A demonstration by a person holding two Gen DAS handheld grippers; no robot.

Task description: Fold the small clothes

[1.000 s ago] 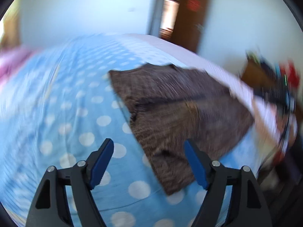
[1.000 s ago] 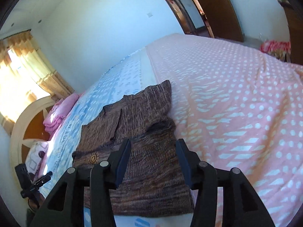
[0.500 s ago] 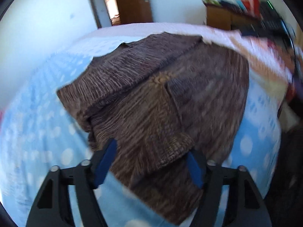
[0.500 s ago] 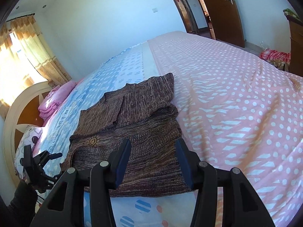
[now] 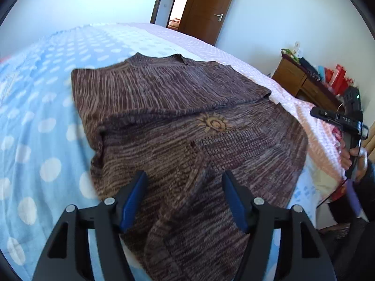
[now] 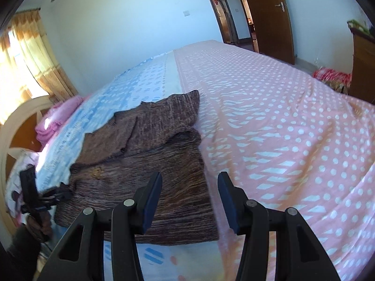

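A brown knit sweater (image 5: 178, 107) with a gold sun emblem (image 5: 212, 123) lies flat on the bed, its sleeves folded in across the chest. My left gripper (image 5: 184, 178) hovers over the sweater's near hem; its jaws are opening, with a rumpled fold of knit below and between them, not pinched. In the right wrist view the sweater (image 6: 150, 164) lies at centre left. My right gripper (image 6: 190, 178) stands open above its right hem edge, holding nothing. Each gripper shows in the other's view: the right one (image 5: 328, 116) past the sweater, the left one (image 6: 57, 193) at the hem.
The bedspread is blue with white dots (image 5: 35, 121) on one side and pink (image 6: 281, 128) on the other. Pink folded bedding (image 6: 56, 119) lies by the headboard. A cluttered wooden desk (image 5: 302, 82), a brown door (image 5: 206, 14) and a red bundle (image 6: 332, 75) stand beyond the bed.
The left gripper swung from the blue spread over onto the sweater and came lower and closer; its jaws narrowed, then widened. The right gripper's view rolled slightly but stayed over the right hem.
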